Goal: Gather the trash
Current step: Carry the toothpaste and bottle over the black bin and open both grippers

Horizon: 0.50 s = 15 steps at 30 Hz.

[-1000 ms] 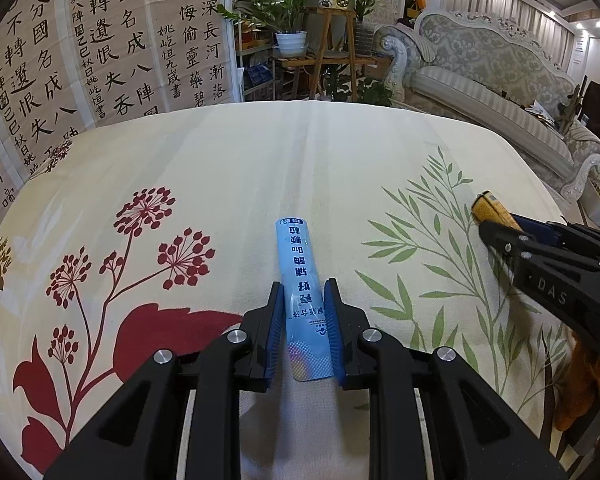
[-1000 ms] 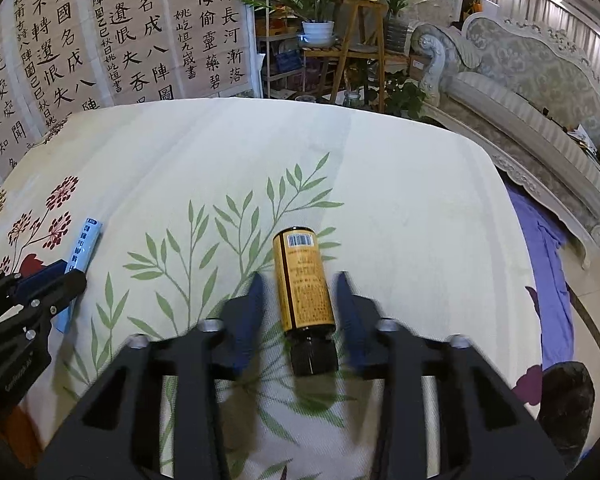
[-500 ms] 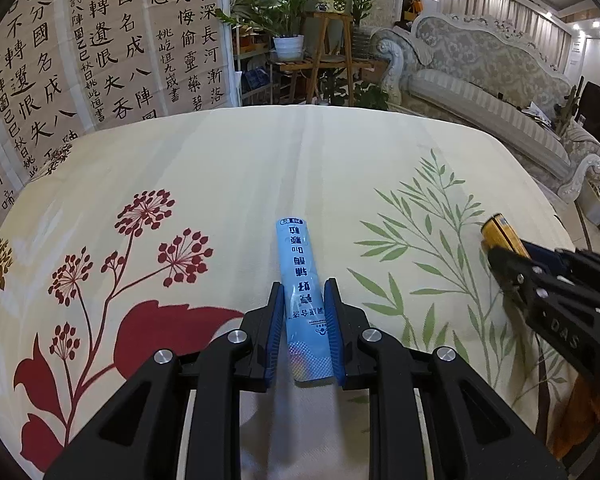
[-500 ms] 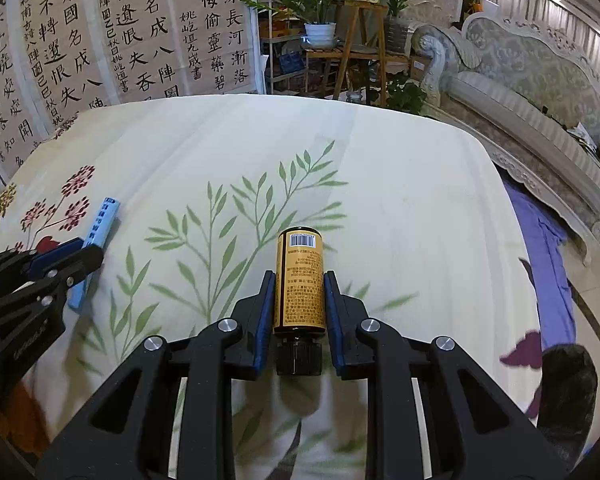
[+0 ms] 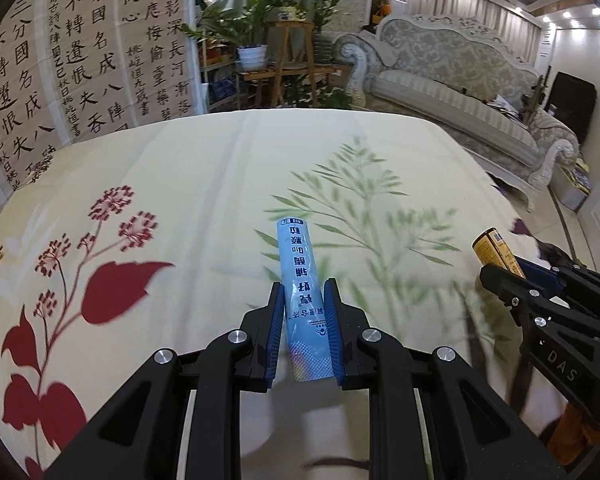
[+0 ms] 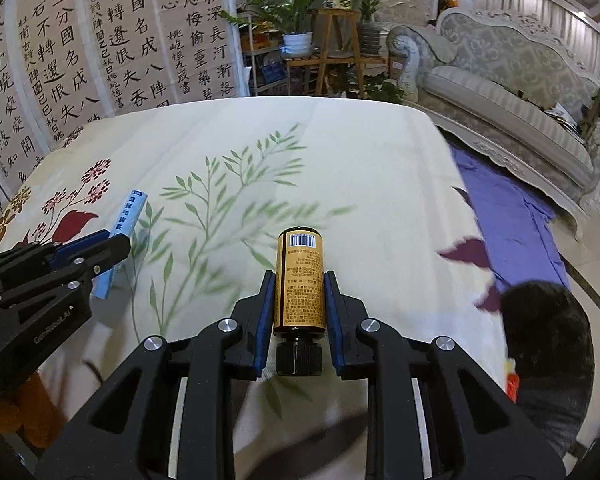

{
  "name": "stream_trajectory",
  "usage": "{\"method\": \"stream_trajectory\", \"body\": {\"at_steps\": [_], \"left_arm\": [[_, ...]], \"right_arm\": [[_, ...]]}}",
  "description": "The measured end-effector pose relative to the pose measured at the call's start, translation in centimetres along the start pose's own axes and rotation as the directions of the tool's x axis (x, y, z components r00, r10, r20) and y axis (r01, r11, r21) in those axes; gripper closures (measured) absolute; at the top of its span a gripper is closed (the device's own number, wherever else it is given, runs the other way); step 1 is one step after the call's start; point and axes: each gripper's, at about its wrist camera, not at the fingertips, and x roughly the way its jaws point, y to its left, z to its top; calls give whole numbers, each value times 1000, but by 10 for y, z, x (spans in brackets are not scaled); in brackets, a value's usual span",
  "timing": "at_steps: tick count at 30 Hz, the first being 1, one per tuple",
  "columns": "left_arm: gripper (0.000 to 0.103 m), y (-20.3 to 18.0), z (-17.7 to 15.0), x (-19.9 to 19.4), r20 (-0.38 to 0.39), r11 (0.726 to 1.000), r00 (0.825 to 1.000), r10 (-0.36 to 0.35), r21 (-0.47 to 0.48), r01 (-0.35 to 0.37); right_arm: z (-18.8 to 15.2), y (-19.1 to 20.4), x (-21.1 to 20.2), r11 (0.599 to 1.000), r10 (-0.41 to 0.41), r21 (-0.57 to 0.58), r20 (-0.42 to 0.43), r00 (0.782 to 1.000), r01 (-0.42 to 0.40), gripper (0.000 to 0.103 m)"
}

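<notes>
My left gripper is shut on a long blue packet with white Chinese print, held above the floral tablecloth. My right gripper is shut on a small amber bottle with a gold label and black cap, cap end toward the camera, lifted off the cloth. In the left wrist view the right gripper shows at the right with the bottle. In the right wrist view the left gripper shows at the left with the packet.
A black bin or bag sits on the floor past the table's right edge, beside a purple cloth. A sofa, plant stand and calligraphy screens stand beyond the far edge.
The right gripper closed on the bottle, and both grippers have lifted their items off the cloth. The view has shifted right, with the black bin now closer.
</notes>
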Motion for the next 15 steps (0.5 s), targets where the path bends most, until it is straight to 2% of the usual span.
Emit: {"method": "stream_trajectory", "body": {"at_steps": [9,15], "left_arm": [[82,-55,-15,-19,22,995,997,-78,67,77],[82,-97,-19,-28,34,982,990,-139,133,134]], "right_arm": [[-30,-42,-39,994,-67,87,39,997,63,80],[-49,-80,-68,976,-159,161,71,985,146,80]]}}
